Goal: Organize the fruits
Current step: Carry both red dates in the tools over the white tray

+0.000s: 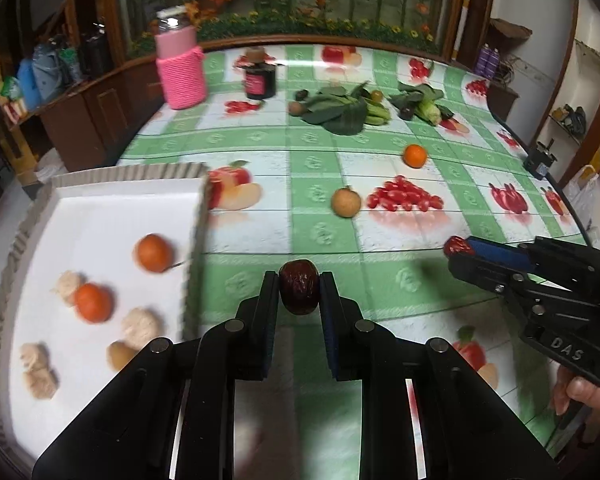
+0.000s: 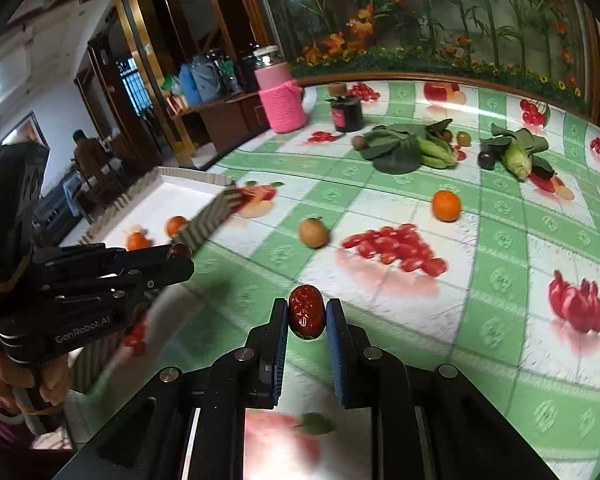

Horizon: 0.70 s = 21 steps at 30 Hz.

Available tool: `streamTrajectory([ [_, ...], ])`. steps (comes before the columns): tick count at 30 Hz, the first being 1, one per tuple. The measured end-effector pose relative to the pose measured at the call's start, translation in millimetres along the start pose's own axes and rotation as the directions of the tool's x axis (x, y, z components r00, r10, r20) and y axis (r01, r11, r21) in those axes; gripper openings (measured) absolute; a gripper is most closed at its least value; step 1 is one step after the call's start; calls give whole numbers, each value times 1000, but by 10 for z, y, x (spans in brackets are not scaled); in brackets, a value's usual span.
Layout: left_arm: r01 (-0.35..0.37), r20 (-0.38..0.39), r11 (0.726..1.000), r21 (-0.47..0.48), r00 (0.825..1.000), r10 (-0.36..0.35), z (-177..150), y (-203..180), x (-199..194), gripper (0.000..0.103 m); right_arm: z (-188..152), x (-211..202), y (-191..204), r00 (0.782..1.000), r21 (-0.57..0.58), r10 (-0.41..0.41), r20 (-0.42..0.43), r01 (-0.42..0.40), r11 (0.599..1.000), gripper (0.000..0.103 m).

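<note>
Dark red date (image 1: 299, 286) sitting clamped in left claw (image 1: 299, 289) above the counter (image 1: 380, 280), beside white tray (image 1: 100, 208). Right claw (image 2: 306, 314) gripping a second date (image 2: 306, 311). Orange (image 1: 415, 155) lying loose beyond.

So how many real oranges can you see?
3: two oranges in the white tray, one farther back, one nearer; a third on the tablecloth. More may be hidden.

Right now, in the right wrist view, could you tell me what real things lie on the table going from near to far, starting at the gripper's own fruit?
Red date held in the right gripper → brown round fruit → orange → leafy greens → dark jar.
</note>
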<state>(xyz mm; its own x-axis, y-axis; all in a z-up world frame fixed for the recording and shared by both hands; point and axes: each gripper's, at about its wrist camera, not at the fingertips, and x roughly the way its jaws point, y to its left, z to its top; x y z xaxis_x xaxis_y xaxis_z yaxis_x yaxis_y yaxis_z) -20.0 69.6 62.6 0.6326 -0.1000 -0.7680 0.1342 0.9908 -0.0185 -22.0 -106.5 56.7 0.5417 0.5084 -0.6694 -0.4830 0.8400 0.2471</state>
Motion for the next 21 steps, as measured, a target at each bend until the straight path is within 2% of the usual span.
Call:
streamTrajectory([
  [11, -121, 61, 991, -53, 990, 124, -308, 446, -319, 19, -9, 74, 598, 997, -23, 73, -1, -73, 997, 19],
  [21, -203, 62, 972, -120, 976, 211, -537, 889, -452, 19, 84, 260, 1108, 991, -101, 127, -27, -129, 986, 19],
])
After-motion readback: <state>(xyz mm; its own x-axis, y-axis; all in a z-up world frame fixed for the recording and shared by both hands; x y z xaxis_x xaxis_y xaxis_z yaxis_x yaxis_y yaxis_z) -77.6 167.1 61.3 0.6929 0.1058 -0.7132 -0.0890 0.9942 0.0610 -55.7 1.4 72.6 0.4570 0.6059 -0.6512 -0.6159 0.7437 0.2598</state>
